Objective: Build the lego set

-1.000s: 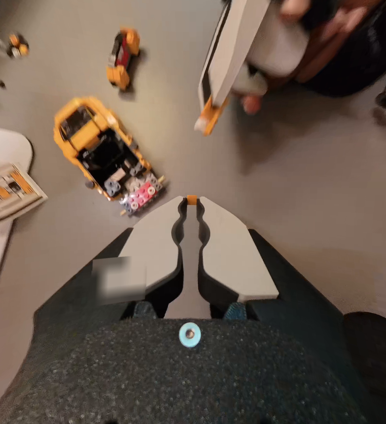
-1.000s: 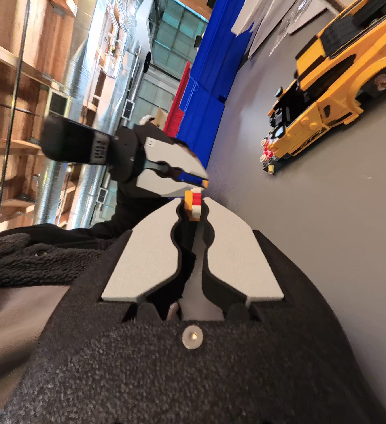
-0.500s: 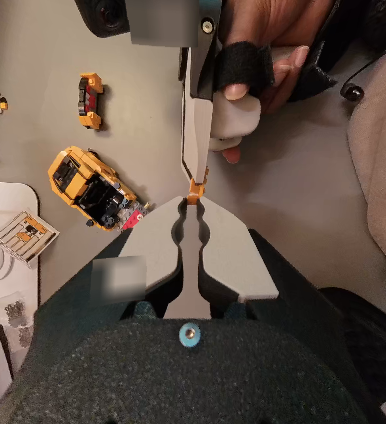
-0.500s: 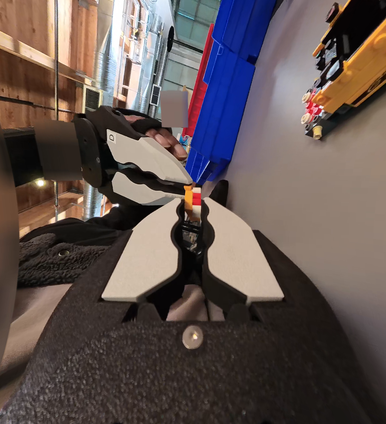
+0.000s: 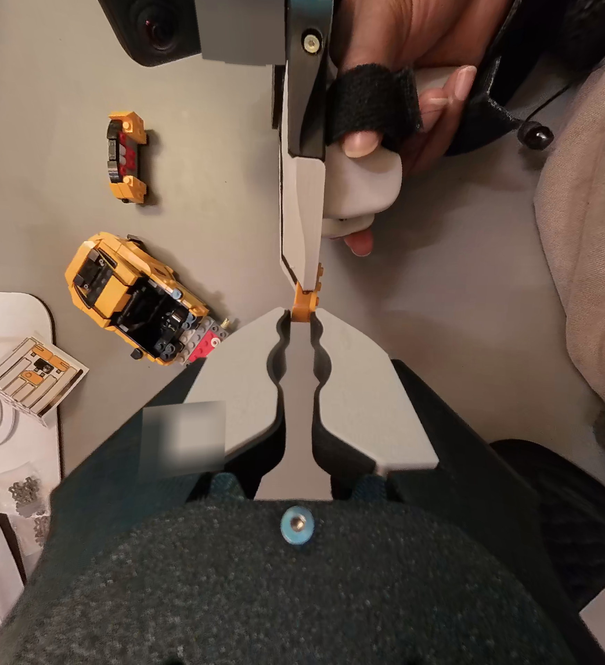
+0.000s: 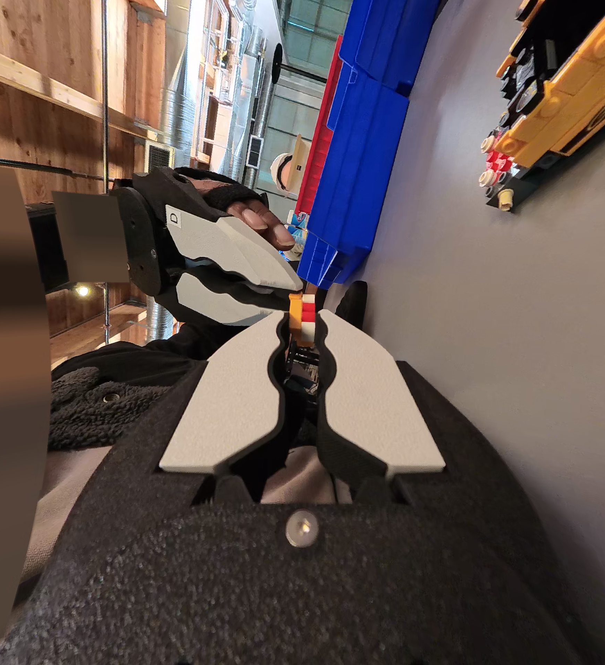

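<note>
**Two grippers met tip to tip over a small brick stack**

The left gripper (image 5: 300,316) was pinched on a small orange piece (image 5: 303,309), its jaws nearly together around the part at the very tips. The right gripper (image 6: 303,318) was likewise clamped on a small stack (image 6: 303,318) of orange, red and white bricks, gripped across its flat sides. In the left wrist view the right gripper (image 5: 306,288) came in from above, and the two orange parts touched or nearly touched; whether they were already joined could not be told.

These parts looked light, rigid and smooth-sided, so they would likely slip or twist if squeezed off-centre. The best hold seemed to be across two flat opposite faces, leaving studs and undersides free for mating. Pressing them together probably called for a straight push, since a tilt could pop the stack apart.

Farther off on the grey table (image 5: 437,324), the yellow car (image 5: 125,291) lay well apart from both grippers, its rear open with grey and red plates showing. A small bumper assembly (image 5: 126,158) sat beyond it, and a sticker sheet (image 5: 36,374) lay on a white tray (image 5: 13,309) to the left. Blue bins (image 6: 362,154) stood at the table's far side.
</note>
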`<state>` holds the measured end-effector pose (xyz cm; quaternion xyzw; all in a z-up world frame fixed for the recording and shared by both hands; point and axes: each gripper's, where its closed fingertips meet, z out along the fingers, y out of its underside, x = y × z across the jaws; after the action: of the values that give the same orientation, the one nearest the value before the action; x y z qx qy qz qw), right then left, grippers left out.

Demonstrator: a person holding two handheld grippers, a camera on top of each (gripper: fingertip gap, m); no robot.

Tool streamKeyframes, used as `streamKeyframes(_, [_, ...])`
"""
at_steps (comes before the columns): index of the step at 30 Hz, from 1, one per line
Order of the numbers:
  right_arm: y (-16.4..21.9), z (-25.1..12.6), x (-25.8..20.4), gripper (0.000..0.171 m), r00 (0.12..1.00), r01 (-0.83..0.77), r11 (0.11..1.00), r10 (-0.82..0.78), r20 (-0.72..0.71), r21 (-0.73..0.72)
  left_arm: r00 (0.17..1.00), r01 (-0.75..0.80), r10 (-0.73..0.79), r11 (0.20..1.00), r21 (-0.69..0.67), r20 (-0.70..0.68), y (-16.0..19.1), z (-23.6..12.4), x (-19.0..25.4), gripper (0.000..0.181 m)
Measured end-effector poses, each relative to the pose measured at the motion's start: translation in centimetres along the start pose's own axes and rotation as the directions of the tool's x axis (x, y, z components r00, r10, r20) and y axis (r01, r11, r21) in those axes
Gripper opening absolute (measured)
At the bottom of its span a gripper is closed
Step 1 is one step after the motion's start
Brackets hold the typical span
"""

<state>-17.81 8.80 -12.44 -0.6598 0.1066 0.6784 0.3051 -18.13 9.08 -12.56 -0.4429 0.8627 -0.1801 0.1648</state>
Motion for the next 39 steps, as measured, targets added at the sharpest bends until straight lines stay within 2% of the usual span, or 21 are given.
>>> streamKeyframes(18, [-0.1,-0.1,-0.3,0.013,1.000,-0.010,1.000,0.009,0.024,0.009,1.000,0.000,-0.001,1.000,0.017,0.017,-0.5,-0.4,0.0,0.013])
streamKeyframes(21, [-0.1,-0.1,-0.3,0.013,1.000,-0.007,1.000,0.007,0.028,0.013,0.999,0.039,-0.040,0.998,0.047,0.025,-0.6,-0.9,-0.3,0.015])
streamKeyframes(23, [-0.2,-0.2,-0.5,0.013,0.999,0.004,1.000,-0.005,0.037,0.017,0.991,0.129,-0.131,0.987,0.099,0.007,-0.6,-1.3,-0.6,0.018])
streamKeyframes(25, [-0.2,-0.2,-0.9,0.013,0.998,0.032,0.999,-0.034,0.053,0.024,0.953,0.304,-0.297,0.937,0.173,-0.062,-0.4,-1.5,-0.8,0.020])
streamKeyframes(27, [-0.3,-0.2,-1.3,0.013,0.995,0.067,0.997,-0.069,0.072,0.032,0.880,0.472,-0.435,0.846,0.249,-0.189,-0.4,-1.6,-0.3,0.026])
streamKeyframes(32, [0.5,0.5,-2.4,0.013,0.971,0.220,0.976,-0.219,0.093,0.002,0.687,0.722,-0.556,0.597,0.350,-0.468,-1.2,-2.2,0.5,0.028])
streamKeyframes(35, [0.8,0.7,-2.8,0.013,0.949,0.304,0.953,-0.302,0.093,-0.009,0.652,0.748,-0.524,0.562,0.353,-0.548,-1.4,-2.3,1.3,0.023])
streamKeyframes(39, [1.1,0.9,-2.9,0.013,0.930,0.360,0.933,-0.357,0.089,-0.020,0.654,0.738,-0.481,0.574,0.354,-0.583,-1.6,-2.3,2.2,0.019])
